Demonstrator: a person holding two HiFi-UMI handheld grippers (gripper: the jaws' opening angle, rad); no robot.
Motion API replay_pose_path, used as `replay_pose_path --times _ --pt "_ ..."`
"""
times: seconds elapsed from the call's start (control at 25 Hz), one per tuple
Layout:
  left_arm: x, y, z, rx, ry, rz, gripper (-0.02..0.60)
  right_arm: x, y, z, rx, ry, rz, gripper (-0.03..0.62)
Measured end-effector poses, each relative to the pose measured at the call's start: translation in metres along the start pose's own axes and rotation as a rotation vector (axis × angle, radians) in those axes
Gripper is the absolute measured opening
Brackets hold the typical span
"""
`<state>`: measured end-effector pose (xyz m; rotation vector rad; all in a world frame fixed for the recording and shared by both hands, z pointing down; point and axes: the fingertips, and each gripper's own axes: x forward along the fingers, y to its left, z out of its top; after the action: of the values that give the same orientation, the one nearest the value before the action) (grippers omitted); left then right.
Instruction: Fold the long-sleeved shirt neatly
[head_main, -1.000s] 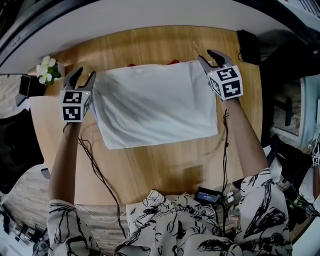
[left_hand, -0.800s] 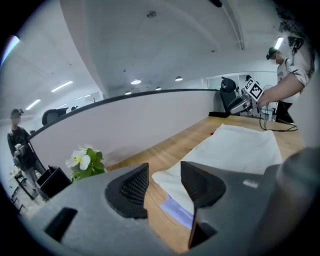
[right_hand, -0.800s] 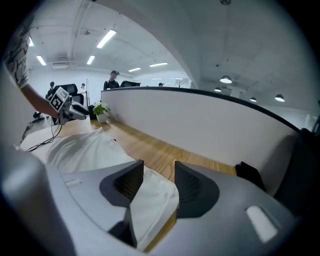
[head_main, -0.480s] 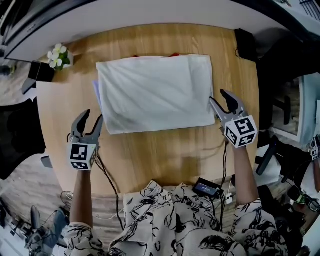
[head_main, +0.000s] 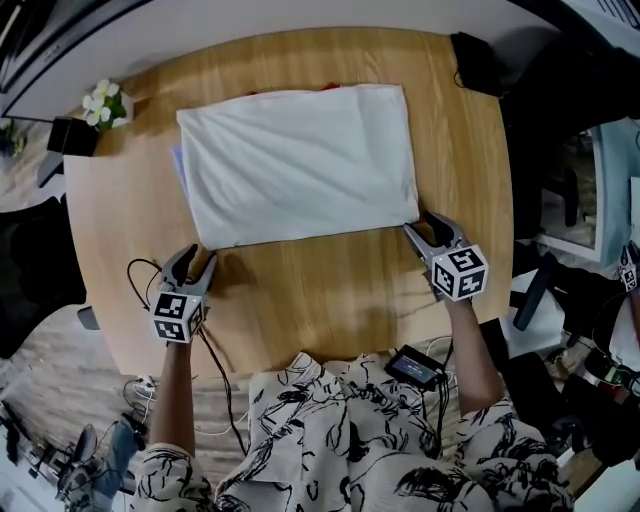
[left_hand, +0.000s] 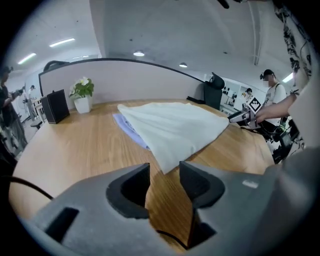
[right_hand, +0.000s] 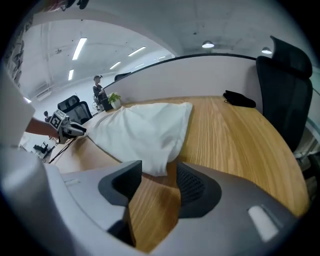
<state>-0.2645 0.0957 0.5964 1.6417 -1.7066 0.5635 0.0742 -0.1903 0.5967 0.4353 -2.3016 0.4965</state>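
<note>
Black-and-white patterned shirt, grey tongs

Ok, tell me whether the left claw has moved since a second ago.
Yes. The left claw drew back toward the person, from the shirt's far left corner to its near one.

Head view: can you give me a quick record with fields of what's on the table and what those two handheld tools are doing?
Table: round, wooden
Shirt: white, folded into a rectangle, lying flat
Left gripper: jaws apart, shirt's near left corner at their tips, not gripped
Right gripper: jaws apart, just been opening; shirt's near right corner at their mouth, not pinched
Also there: potted white flowers at far left edge
</note>
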Motion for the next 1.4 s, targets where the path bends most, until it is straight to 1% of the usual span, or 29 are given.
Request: replay_pose_path --times 0.04,0.16,0.2,0.24,0.28,0.32,0.4,0.44,0.6,0.68,0.84,0.92,0.96,1.0,1.04,1.08,1.12,1.24,1.32,1.4 --pt "0.003 0.000 0.000 -0.003 0.001 -0.003 0.195 0.001 -0.001 -0.001 0.008 -0.005 0.002 0.224" --pt "0.008 -0.001 -0.004 0.000 0.024 -0.014 0.159 0.005 0.001 -0.002 0.001 -0.006 0.002 0.115" --pt "0.008 -0.002 -0.007 0.009 0.035 -0.011 0.126 0.007 0.003 -0.003 -0.007 -0.001 -0.001 0.081" --pt "0.008 -0.001 -0.009 0.020 0.044 -0.003 0.078 0.007 0.004 -0.005 -0.015 0.005 -0.004 0.060" --pt "0.009 -0.001 -0.010 0.030 0.050 0.003 0.035 0.008 0.004 -0.006 -0.021 0.011 -0.005 0.045" --pt "0.010 -0.001 -0.010 0.035 0.053 0.003 0.021 0.008 0.004 -0.007 -0.026 0.017 -0.007 0.039" --pt "0.010 -0.001 -0.010 0.027 0.062 -0.006 0.017 0.007 0.002 -0.008 -0.044 0.031 -0.016 0.032" --pt "0.008 0.001 -0.010 0.017 0.073 -0.004 0.015 0.006 0.000 -0.008 -0.058 0.041 -0.026 0.032" --pt "-0.001 0.012 -0.016 -0.016 0.124 0.051 0.012 0.005 -0.009 -0.016 -0.133 0.091 -0.084 0.031" --pt "0.002 0.011 -0.020 -0.020 0.134 0.057 0.014 0.005 -0.010 -0.019 -0.156 0.101 -0.104 0.031" --pt "0.002 0.009 -0.020 0.015 0.132 0.077 0.018 0.006 -0.009 -0.019 -0.192 0.111 -0.114 0.037" --pt "0.002 0.008 -0.020 0.044 0.131 0.092 0.026 0.005 -0.010 -0.020 -0.192 0.114 -0.105 0.063" --pt "0.001 0.008 -0.021 0.052 0.132 0.103 0.039 0.003 -0.012 -0.022 -0.187 0.116 -0.102 0.094" --pt "-0.002 0.009 -0.022 0.052 0.135 0.115 0.067 0.001 -0.014 -0.024 -0.180 0.121 -0.100 0.127" --pt "-0.005 0.010 -0.025 0.042 0.137 0.128 0.109 -0.003 -0.017 -0.026 -0.173 0.125 -0.100 0.143" --pt "-0.010 0.011 -0.028 0.023 0.138 0.141 0.149 -0.008 -0.020 -0.027 -0.167 0.125 -0.103 0.144" --pt "-0.016 0.013 -0.030 -0.003 0.134 0.159 0.160 -0.013 -0.024 -0.027 -0.160 0.120 -0.106 0.144" --pt "-0.037 0.020 -0.036 -0.080 0.099 0.236 0.160 -0.029 -0.034 -0.022 -0.126 0.077 -0.106 0.153" --pt "-0.055 0.019 -0.032 -0.097 0.056 0.291 0.160 -0.040 -0.037 -0.010 -0.107 0.012 -0.099 0.153" --pt "-0.074 0.012 -0.018 -0.091 -0.016 0.341 0.159 -0.054 -0.036 0.010 -0.090 -0.085 -0.083 0.151"
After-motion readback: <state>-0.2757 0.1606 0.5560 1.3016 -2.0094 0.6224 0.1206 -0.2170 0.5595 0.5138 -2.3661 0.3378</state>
